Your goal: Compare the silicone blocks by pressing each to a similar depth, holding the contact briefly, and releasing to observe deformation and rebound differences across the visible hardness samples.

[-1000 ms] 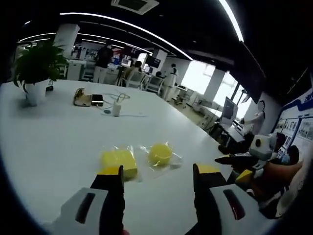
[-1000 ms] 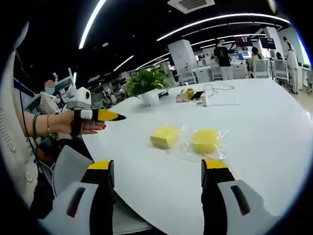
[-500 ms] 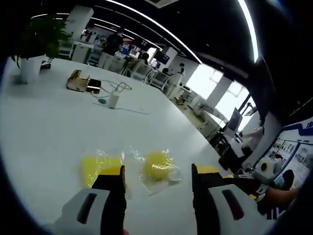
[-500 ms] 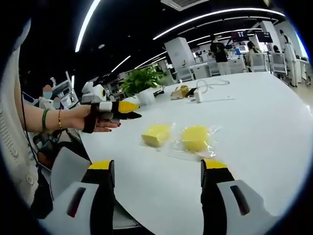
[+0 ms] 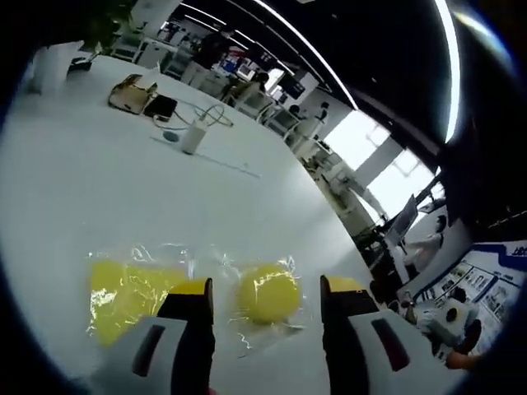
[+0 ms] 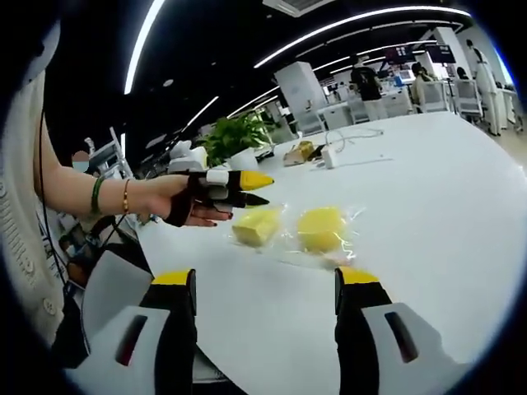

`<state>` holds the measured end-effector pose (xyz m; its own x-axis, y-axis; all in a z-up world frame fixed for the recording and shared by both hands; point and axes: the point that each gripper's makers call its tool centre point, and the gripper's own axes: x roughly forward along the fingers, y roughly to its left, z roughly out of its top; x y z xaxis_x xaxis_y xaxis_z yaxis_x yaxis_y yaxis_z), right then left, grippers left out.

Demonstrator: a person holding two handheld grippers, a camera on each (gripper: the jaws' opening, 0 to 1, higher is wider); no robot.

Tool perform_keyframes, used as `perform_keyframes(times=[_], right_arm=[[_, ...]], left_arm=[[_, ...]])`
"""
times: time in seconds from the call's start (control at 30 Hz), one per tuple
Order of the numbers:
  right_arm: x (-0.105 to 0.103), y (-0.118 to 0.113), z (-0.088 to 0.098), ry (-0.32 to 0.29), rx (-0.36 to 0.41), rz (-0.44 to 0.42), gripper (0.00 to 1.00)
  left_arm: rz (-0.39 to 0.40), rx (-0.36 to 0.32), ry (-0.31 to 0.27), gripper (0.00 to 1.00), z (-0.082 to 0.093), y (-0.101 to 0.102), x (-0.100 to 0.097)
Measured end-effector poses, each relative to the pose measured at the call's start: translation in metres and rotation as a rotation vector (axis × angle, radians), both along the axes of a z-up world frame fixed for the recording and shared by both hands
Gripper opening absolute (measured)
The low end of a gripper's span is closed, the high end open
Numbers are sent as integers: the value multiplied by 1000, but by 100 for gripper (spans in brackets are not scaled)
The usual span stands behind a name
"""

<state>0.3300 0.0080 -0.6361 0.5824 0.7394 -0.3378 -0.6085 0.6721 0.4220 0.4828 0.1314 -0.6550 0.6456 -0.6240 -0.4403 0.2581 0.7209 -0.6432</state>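
Two yellow silicone blocks in clear plastic bags lie on the white table [image 5: 123, 189]. The round block [image 5: 268, 292] sits between the jaws of my left gripper [image 5: 268, 288], which is open and close over it. Left of that jaw lies the square block [image 5: 123, 288]. In the right gripper view, a hand holds the left gripper [image 6: 262, 189] just above the square block [image 6: 255, 226], with the round block [image 6: 321, 228] to its right. My right gripper [image 6: 265, 278] is open with nothing in it, held back near the table's edge.
A potted plant [image 6: 243, 156] stands at the far side of the table [image 6: 428, 189]. A white charger with cable [image 5: 193, 136], a tan object [image 5: 130, 92] and a phone lie beyond the blocks. People stand at distant desks.
My left gripper has moved forward and down toward the blocks, so the round one now lies between its jaws. The right gripper has hardly moved.
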Motion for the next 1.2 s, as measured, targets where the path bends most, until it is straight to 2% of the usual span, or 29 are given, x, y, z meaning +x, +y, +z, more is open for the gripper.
perform_keyframes(times=[0.07,0.13,0.43,0.67,0.83,0.93,1.1,1.2], right_arm=[[1,-3,-5,9,-5,-3,63],[2,-7,-9,24,3,-12,63],[4,-17,-25,58,13,-34,62],[6,-25,-28,69,19,-49,61],[6,-30,-30,76,18,-58,61],[6,-33,-29,77,27,-72,61],[6,-36,-31,81,27,-85,61],[7,-37,-32,83,27,-89,60]], left_arm=[[16,4,16,51,-6,-1,7],[39,23,67,52,-16,-1,12],[21,92,133,52,-40,-18,33],[46,60,207,52,-55,-31,51],[29,85,232,51,-68,-38,56],[47,65,241,45,-68,-37,59],[83,-2,305,29,-71,-29,57],[80,-10,311,20,-74,-28,56]])
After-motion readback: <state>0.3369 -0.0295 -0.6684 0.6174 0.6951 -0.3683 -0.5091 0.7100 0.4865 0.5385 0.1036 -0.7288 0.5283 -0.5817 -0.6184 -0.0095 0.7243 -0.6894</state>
